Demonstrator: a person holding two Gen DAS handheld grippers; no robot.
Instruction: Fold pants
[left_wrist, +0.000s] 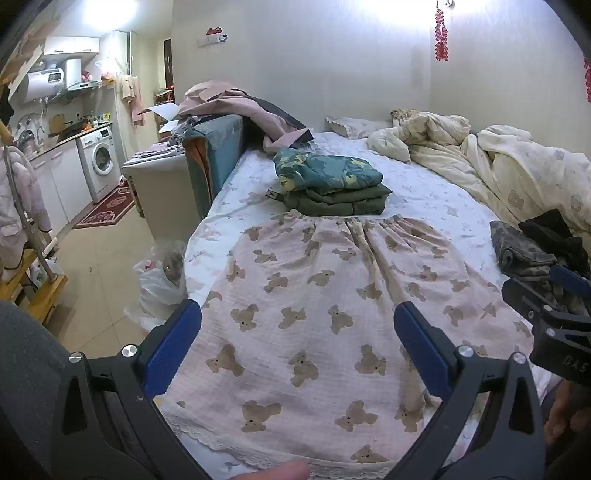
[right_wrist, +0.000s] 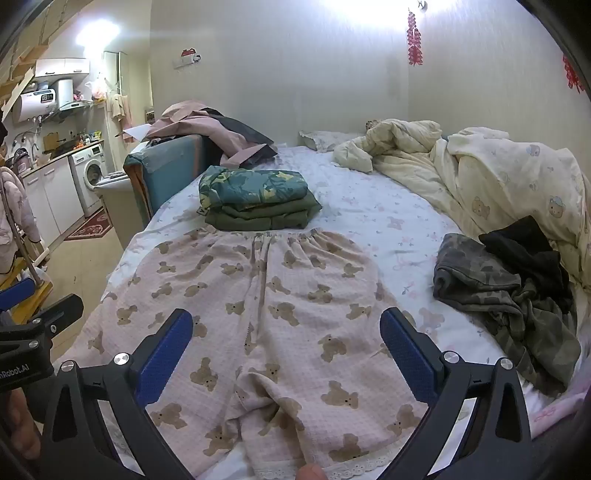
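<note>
1. Pink waffle-weave pants with a brown bear print lie flat on the bed, waistband at the far end, lace-trimmed hems at the near edge. Both legs lie side by side; in the right wrist view the seam between them runs down the middle, and the cloth is rumpled near the hems.
2. Left gripper: blue pads set wide apart, nothing between them, above the near half of the pants. Whether the tips touch the cloth cannot be told.
3. Right gripper: blue pads likewise wide apart and holding nothing, above the near part of the pants.
4. Each gripper shows at the edge of the other's view, the right one beside the dark pile, the left one at the bed's left side.
5. Folded stack: a teal leaf-print piece on top of olive-green pieces, just beyond the waistband, touching or nearly touching it.
6. Dark pile: crumpled camouflage and black garments on the bed, right of the pants and apart from them.
7. Cream quilt, bunched along the right and far side of the bed.
8. Pillow at the far end, by the wall.
9. Washer under a counter at far left; a red rug on the floor before it.
10. White plastic bag on the floor beside the bed's left edge.
</note>
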